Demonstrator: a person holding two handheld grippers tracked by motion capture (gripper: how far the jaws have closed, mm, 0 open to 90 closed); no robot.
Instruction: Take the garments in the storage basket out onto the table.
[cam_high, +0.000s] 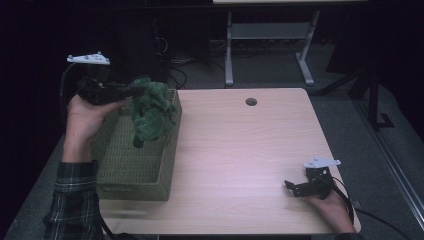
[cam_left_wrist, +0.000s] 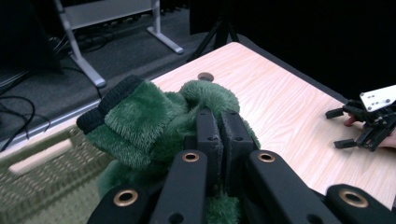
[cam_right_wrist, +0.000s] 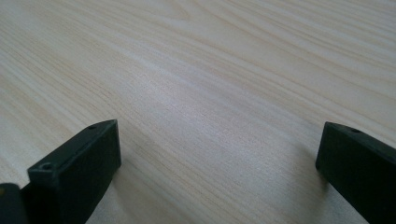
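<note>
At the far left of the high view, my left gripper (cam_high: 131, 90) is pinched tight on a fluffy dark-green plush garment with a black ribbed cuff (cam_high: 150, 111). I hold it in the air over the far end of the rectangular woven olive-green basket (cam_high: 131, 170), and the fabric dangles down toward the basket's inside. In the left gripper view the two black jaws stand almost together, with green pile (cam_left_wrist: 140, 126) bunched between and around them and the black cuff sticking out to the left. The basket sits on the left part of the pale wood-grain table (cam_high: 235, 150), which has a small round hole (cam_high: 251, 102) near its far edge. At the right, my right gripper (cam_high: 291, 187) rests low near the table's front right corner, well apart from the basket. Its jaws stand wide, with bare wood between them.
</note>
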